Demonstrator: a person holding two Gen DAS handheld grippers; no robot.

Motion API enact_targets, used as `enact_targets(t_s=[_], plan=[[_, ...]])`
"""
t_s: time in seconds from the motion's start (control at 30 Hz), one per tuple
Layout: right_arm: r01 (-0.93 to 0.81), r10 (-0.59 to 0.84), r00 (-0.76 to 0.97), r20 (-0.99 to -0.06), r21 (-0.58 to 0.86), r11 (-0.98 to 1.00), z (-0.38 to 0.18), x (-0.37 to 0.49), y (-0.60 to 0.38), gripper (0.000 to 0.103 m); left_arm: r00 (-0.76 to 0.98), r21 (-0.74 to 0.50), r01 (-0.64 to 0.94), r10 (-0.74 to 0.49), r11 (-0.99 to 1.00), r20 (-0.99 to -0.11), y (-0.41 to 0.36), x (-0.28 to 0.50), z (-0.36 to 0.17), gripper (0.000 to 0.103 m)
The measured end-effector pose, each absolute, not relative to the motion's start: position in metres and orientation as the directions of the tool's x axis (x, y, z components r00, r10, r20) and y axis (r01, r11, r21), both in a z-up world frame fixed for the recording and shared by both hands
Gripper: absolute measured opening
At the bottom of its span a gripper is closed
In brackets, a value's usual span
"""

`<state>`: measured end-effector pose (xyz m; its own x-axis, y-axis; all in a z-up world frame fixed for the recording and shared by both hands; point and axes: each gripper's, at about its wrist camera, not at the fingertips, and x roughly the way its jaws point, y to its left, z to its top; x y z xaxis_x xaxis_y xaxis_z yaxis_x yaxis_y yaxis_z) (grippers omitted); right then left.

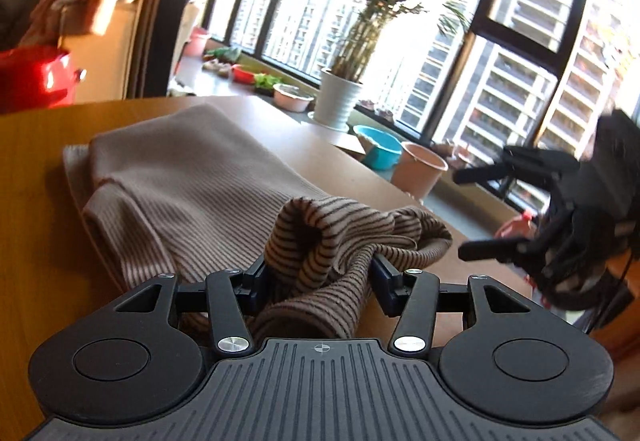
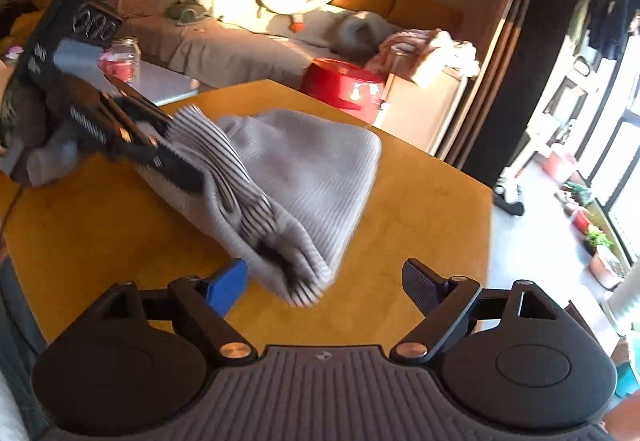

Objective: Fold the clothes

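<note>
Between my left gripper's (image 1: 320, 277) closed fingers sits a bunched fold of the striped knit garment (image 1: 192, 177); the rest trails ahead across the table (image 2: 420, 209). My right gripper (image 2: 324, 281) hangs wide apart, empty. The knit looks soft, light and floppy; I'd take its near edge.

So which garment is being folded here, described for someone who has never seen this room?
On the yellow-brown wooden table lies one ribbed, finely striped beige knit sweater, the only clothing there. The left tool is clamped on its bunched end; the right tool hangs open beside it.
</note>
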<state>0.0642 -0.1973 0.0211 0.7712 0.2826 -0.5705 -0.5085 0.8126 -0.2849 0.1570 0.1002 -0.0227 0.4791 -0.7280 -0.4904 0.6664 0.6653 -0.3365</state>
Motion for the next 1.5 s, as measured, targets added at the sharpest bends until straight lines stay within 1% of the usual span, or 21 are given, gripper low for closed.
enact_targets(t_s=[0.1,0.17,0.27,0.37,0.4,0.43,0.47,0.53,0.6,0.73,0.83,0.97,1.07,1.17,1.23,1.3,1.37,1.4,1.43,1.47,1.5], plan=[[-0.512,0.245,0.808,-0.536,-0.432,0.743,-0.002,0.054,-0.187,0.086,0.475,-0.372,0.644,-0.731,0.668,-0.489,0.104,0.164,-0.023,0.055],[-0.533,0.263,0.808,-0.528,-0.464,0.707,-0.016,0.055,-0.177,0.086,0.474,-0.377,0.637,-0.727,0.673,-0.497,0.101,0.167,-0.022,0.055],[-0.521,0.290,0.831,-0.474,-0.482,0.705,-0.025,0.068,-0.165,0.082,0.477,-0.370,0.629,-0.716,0.683,-0.510,0.097,0.168,-0.020,0.055],[-0.523,0.331,0.840,-0.430,-0.477,0.706,-0.024,0.078,-0.159,0.063,0.496,-0.363,0.611,-0.697,0.704,-0.517,0.096,0.166,-0.017,0.055],[-0.539,0.351,0.831,-0.433,-0.466,0.702,-0.023,0.080,-0.158,0.039,0.503,-0.369,0.598,-0.692,0.711,-0.519,0.098,0.167,-0.016,0.054],[-0.556,0.366,0.818,-0.445,-0.447,0.700,-0.022,0.080,-0.158,0.031,0.506,-0.378,0.586,-0.688,0.716,-0.520,0.100,0.168,-0.016,0.053],[-0.563,0.373,0.811,-0.450,-0.434,0.703,-0.020,0.079,-0.157,0.030,0.508,-0.383,0.577,-0.684,0.722,-0.524,0.101,0.168,-0.015,0.053],[-0.575,0.382,0.800,-0.462,-0.410,0.708,-0.016,0.072,-0.158,0.024,0.506,-0.375,0.576,-0.677,0.727,-0.534,0.100,0.165,-0.013,0.053],[-0.585,0.389,0.788,-0.478,-0.381,0.716,-0.010,0.064,-0.158,0.022,0.496,-0.376,0.578,-0.677,0.725,-0.543,0.097,0.159,-0.010,0.053],[-0.607,0.418,0.754,-0.507,-0.293,0.739,0.012,0.037,-0.172,0.022,0.444,-0.408,0.597,-0.709,0.690,-0.549,0.091,0.133,0.001,0.053],[-0.628,0.453,0.729,-0.513,-0.238,0.741,0.041,0.009,-0.188,0.022,0.353,-0.500,0.608,-0.774,0.617,-0.525,0.094,0.112,0.015,0.053],[-0.654,0.508,0.716,-0.480,-0.203,0.729,0.090,-0.014,-0.202,0.022,0.261,-0.599,0.609,-0.844,0.520,-0.469,0.100,0.104,0.041,0.055],[-0.667,0.563,0.704,-0.434,-0.131,0.734,0.115,0.021,-0.204,0.022,0.294,-0.603,0.599,-0.845,0.527,-0.447,0.110,0.122,0.054,0.058],[-0.651,0.582,0.679,-0.447,0.000,0.759,0.097,0.100,-0.195,0.022,0.367,-0.608,0.525,-0.803,0.595,-0.469,0.125,0.158,0.043,0.060],[-0.590,0.544,0.671,-0.504,0.081,0.803,0.065,0.154,-0.185,0.022,0.426,-0.597,0.439,-0.741,0.671,-0.519,0.137,0.183,0.023,0.059],[-0.527,0.491,0.653,-0.576,0.121,0.841,0.032,0.192,-0.175,0.022,0.473,-0.580,0.358,-0.677,0.732,-0.563,0.150,0.204,0.007,0.060],[-0.492,0.472,0.642,-0.604,0.148,0.858,0.012,0.213,-0.172,0.023,0.515,-0.541,0.330,-0.628,0.773,-0.583,0.161,0.212,0.003,0.064],[-0.478,0.470,0.641,-0.607,0.164,0.863,0.008,0.219,-0.173,0.029,0.538,-0.513,0.335,-0.608,0.790,-0.584,0.164,0.214,0.007,0.069],[-0.463,0.470,0.642,-0.606,0.182,0.867,0.007,0.223,-0.177,0.038,0.560,-0.487,0.349,-0.594,0.801,-0.577,0.165,0.215,0.012,0.075],[-0.447,0.468,0.643,-0.606,0.199,0.872,0.005,0.226,-0.180,0.045,0.581,-0.463,0.363,-0.585,0.809,-0.566,0.166,0.216,0.018,0.076],[-0.427,0.463,0.646,-0.607,0.216,0.878,0.004,0.227,-0.185,0.058,0.597,-0.446,0.385,-0.586,0.808,-0.548,0.163,0.217,0.025,0.078]])
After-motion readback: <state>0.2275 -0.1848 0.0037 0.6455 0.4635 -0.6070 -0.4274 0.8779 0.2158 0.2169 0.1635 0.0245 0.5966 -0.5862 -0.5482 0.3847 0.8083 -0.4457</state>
